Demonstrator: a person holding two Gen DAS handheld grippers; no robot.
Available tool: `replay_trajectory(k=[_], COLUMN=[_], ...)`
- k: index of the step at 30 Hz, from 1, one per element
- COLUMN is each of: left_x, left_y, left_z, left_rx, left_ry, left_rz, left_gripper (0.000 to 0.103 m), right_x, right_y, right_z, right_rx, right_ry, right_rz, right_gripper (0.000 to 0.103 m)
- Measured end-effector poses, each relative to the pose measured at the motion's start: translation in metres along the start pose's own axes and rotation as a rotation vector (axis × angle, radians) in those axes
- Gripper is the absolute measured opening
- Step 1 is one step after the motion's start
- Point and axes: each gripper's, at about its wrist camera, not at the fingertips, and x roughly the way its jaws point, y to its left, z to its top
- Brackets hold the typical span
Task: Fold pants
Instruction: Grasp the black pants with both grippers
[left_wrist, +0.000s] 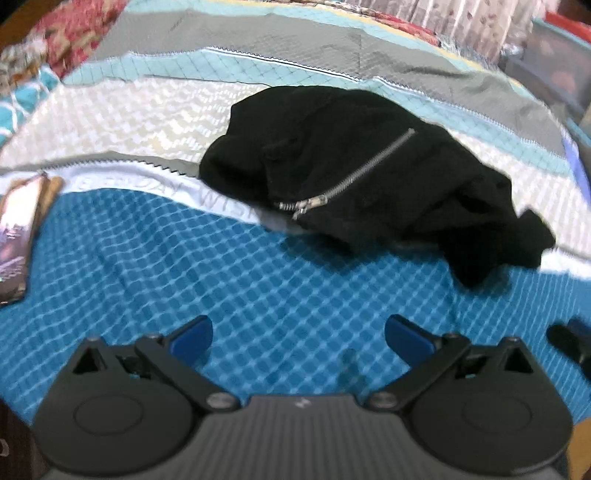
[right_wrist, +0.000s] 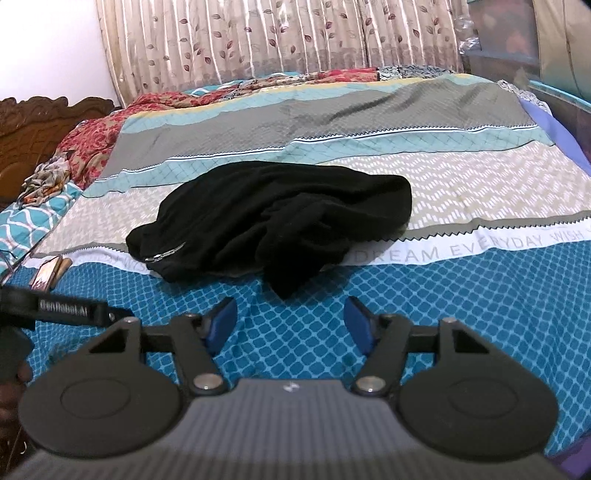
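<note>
This is a bedroom in a home. A wide bed (right_wrist: 461, 177) fills both views, covered with a patterned bedsheet (right_wrist: 424, 302) in blue, white, grey and teal bands, with printed words on the white band. A carved wooden headboard (right_wrist: 40, 125) stands at the left. Behind the bed hangs a curtain (right_wrist: 258, 40) with a leaf pattern. Crumpled floral cloth (right_wrist: 92, 144) lies along the far side.

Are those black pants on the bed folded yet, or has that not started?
Nothing looks done: the black pants lie in a crumpled heap on the bedspread, zipper showing. In hand: nothing, since the left gripper and right gripper are both open and empty, short of the cloth. Left: spreading them flat and every fold.
</note>
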Motion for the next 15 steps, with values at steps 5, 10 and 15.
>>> replay_trajectory(k=[5,10,15], left_x=[0.029,0.061,0.075], left_y=[0.015,0.035,0.042], left_z=[0.026,0.043,0.050], left_rx=[-0.116,-0.292,-0.383], left_ry=[0.039,0.100,0.097], left_rz=[-0.134,-0.244,-0.293], left_gripper=[0.103,0.103,0.098], right_x=[0.010,0.019,0.047], right_y=[-0.016,-0.037,-0.059], right_z=[0.005,0.022,0.043], right_rx=[0.074,0.213,0.334], right_ry=[0.026,0.019,0.042], right_rz=[0.002,0.052,0.051], right_gripper=[0.068,0.082,0.082])
